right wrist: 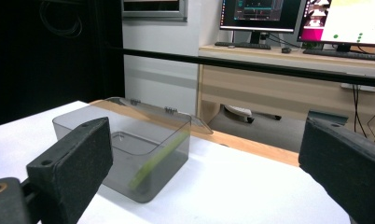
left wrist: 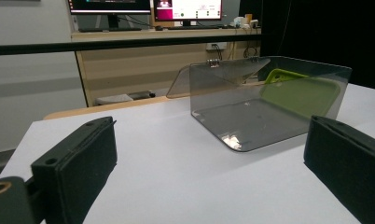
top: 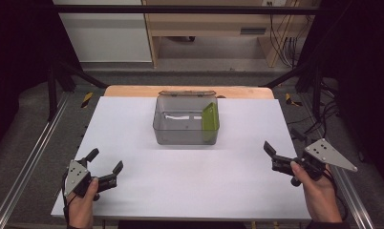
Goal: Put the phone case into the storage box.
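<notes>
I see a clear smoky-grey plastic box (top: 186, 119) on the white table (top: 133, 124), a little past the table's middle toward 12 o'clock in the high view. Its hinged lid (top: 187, 93) is swung open and hangs back over the far wall, toward the wooden edge of the table. Inside the box, 1 flat green piece (top: 210, 117) stands on edge, leaning against the wall at 3 o'clock. A pale patch lies on the box floor toward 9 o'clock of the green piece; I cannot tell whether it is a thing or a reflection.

My left gripper (top: 105, 170) sits at about 7 o'clock from the box, low over the near left part of the table, held in a hand (top: 82, 200). Its 2 black jaws are spread wide with nothing between them. In the left gripper view the box (left wrist: 265, 109) stands ahead, between the jaws and toward the right one, well apart from both, with the green piece (left wrist: 300, 93) against its right wall.

My right gripper (top: 282, 148) is at about 4 o'clock from the box, near the table's right edge, and its jaws also stand wide apart, holding nothing. In the right gripper view the box (right wrist: 143, 149) lies ahead at the left, partly behind the left jaw, and the green piece (right wrist: 155, 158) shows edge-on as a thin slanting strip.
</notes>
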Motion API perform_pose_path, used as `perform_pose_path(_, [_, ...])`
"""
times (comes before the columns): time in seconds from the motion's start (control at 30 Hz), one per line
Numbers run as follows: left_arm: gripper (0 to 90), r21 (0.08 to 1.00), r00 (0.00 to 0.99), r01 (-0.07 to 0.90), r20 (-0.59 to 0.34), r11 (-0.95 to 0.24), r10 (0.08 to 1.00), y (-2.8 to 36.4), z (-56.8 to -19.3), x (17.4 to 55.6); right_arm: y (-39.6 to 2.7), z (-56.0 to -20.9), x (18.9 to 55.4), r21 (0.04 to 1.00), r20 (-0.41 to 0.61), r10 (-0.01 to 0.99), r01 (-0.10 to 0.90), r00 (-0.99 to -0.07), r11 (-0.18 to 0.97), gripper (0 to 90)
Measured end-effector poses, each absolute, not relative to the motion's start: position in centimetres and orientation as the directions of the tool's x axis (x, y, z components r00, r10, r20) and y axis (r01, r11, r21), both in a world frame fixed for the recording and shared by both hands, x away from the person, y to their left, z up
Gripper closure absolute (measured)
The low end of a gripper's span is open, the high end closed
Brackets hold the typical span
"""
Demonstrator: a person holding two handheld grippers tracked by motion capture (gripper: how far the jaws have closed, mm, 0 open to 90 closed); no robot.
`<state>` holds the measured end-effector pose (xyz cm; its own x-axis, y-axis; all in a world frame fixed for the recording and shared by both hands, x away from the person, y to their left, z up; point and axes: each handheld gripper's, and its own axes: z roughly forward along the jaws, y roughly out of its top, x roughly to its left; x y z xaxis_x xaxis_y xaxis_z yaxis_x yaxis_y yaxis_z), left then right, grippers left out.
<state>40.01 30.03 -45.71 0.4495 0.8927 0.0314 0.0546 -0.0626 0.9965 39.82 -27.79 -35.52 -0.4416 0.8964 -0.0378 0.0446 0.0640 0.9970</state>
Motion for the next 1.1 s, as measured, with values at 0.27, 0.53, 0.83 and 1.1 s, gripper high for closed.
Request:
perform_pose_path(0.27, [2.5, 0.996, 0.449, 0.063, 0.029, -0.064, 0.893, 30.0, -45.7, 39.9, -28.2, -36.9, 39.1, 0.997, -0.031, 0.9, 0.056, -0.434, 0.061, 3.4])
perform_pose_path(0.53, [2.7, 0.993, 0.447, 0.092, 0.024, -0.072, 0.894, 30.1, -46.0, 40.1, -28.2, -38.4, 38.4, 0.995, -0.016, 0.897, 0.079, -0.441, 0.056, 3.5])
perform_pose_path(0.83, [2.7, 0.992, 0.46, 0.1, 0.024, -0.078, 0.887, 30.0, -46.1, 40.1, -28.0, -40.2, 38.0, 0.994, -0.004, 0.893, 0.099, -0.451, 0.055, 3.5])
perform_pose_path(1.1, [2.8, 0.991, 0.471, 0.101, 0.034, -0.092, 0.881, 30.2, -46.0, 39.5, -27.6, -42.0, 38.0, 0.994, 0.028, 0.886, 0.108, -0.463, 0.025, 3.5])
